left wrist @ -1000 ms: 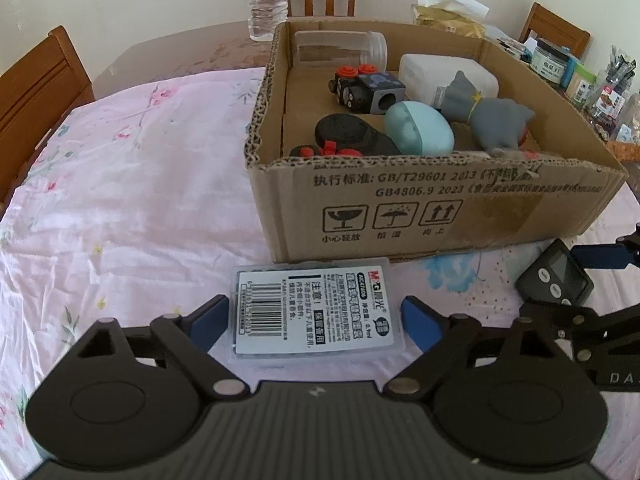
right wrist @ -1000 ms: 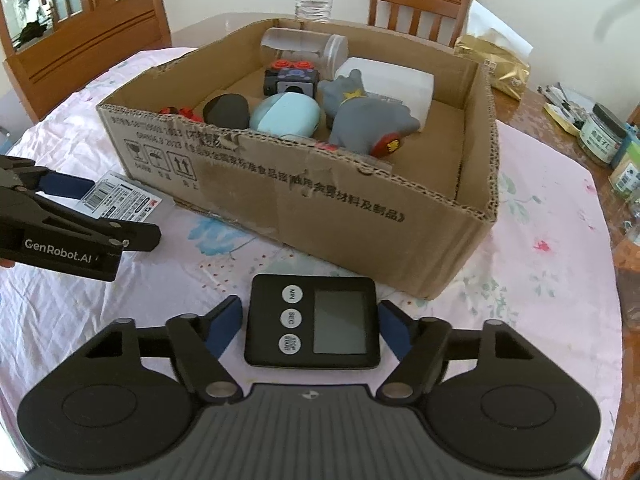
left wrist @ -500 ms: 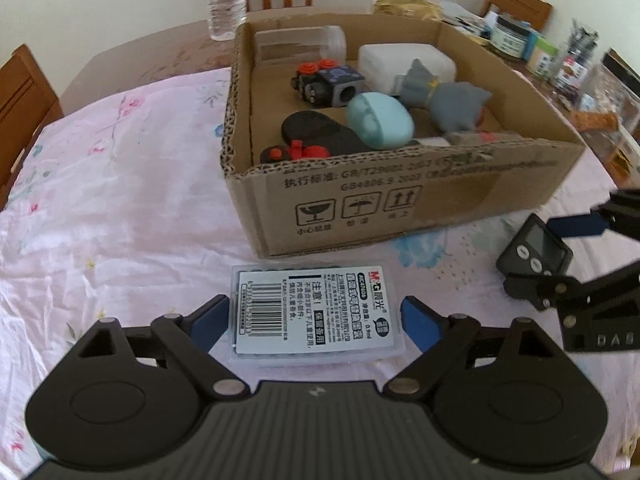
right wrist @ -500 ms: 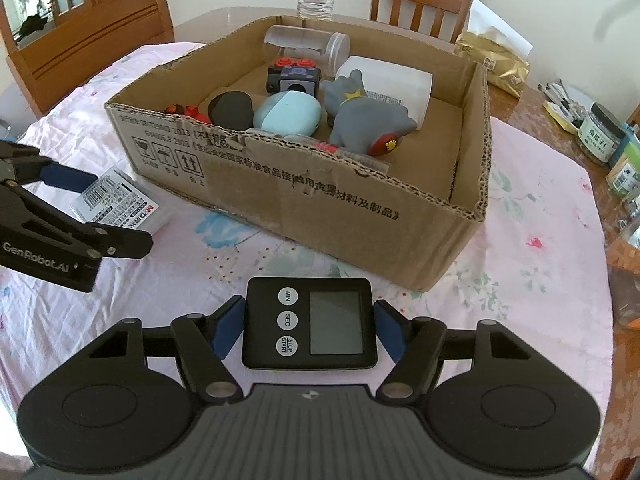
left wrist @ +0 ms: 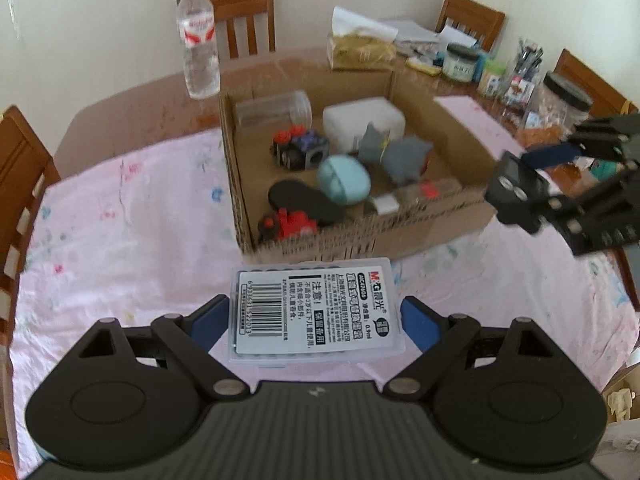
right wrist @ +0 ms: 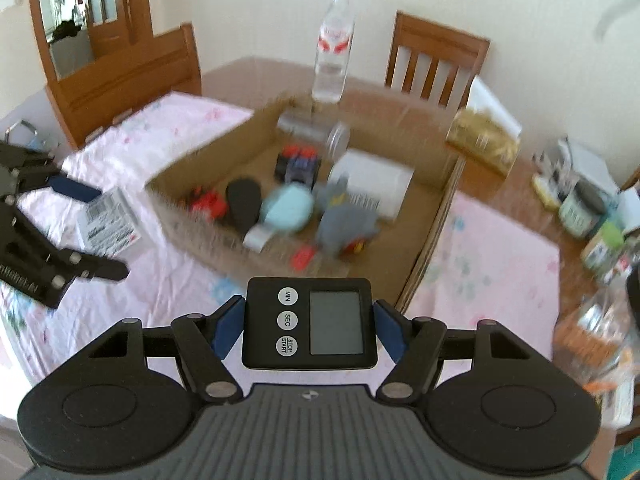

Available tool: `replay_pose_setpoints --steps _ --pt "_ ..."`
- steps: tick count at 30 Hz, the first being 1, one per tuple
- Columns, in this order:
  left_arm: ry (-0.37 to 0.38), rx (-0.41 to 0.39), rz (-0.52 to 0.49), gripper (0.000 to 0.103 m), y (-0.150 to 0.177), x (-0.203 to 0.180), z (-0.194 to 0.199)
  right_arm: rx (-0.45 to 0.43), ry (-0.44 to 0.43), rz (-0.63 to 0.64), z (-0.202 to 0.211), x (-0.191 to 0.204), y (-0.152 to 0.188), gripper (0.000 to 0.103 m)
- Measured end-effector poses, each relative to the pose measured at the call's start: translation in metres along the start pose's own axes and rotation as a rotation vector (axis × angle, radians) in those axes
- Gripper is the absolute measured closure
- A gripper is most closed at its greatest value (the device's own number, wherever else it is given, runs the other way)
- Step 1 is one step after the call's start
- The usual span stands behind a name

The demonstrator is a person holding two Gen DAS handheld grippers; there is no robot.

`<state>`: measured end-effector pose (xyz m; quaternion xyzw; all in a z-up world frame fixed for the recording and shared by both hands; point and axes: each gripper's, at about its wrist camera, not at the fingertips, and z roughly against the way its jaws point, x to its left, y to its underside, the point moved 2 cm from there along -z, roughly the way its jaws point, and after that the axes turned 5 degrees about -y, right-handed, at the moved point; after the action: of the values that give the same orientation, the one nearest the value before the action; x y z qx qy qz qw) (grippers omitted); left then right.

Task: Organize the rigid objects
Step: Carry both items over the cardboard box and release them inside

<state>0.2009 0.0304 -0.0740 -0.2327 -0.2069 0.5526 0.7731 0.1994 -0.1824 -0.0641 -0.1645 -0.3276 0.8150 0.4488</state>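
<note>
Two claws holding items above a pink floral bench cloth, near a cardboard box [left wrist: 440, 224].
Left claw [left wrist: 316, 316] is gripping a labelled plastic case [left wrist: 314, 312], long axis crosswise; right claw [right wrist: 310, 322] is clamping a digital timer [right wrist: 310, 322], screen upward.

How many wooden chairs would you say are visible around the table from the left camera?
5: one at the left edge, one behind the water bottle, and three along the cluttered right side. More may be hidden.
</note>
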Motion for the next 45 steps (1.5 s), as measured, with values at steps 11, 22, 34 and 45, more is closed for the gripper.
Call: replay_pose_setpoints --steps 11,22,34,45 --pt "-0.027 -0.063 0.003 0.012 -0.033 -0.001 0.003 -0.004 0.013 -0.057 -0.043 -0.031 -0.02 0.029" --pt "-0.033 -0.085 -0.029 0.012 -0.068 -0.005 -0.019 -0.062 0.039 -0.12 -0.019 -0.032 -0.024 0.0" --pt "-0.068 -0.079 -0.05 0.011 -0.098 -0.01 -0.068 -0.01 0.103 -0.23 -0.002 -0.027 -0.02 0.0" --pt "-0.153 -0.193 0.028 0.003 -0.1 -0.004 -0.019 0.008 0.144 -0.258 0.006 -0.021 -0.027 0.0"
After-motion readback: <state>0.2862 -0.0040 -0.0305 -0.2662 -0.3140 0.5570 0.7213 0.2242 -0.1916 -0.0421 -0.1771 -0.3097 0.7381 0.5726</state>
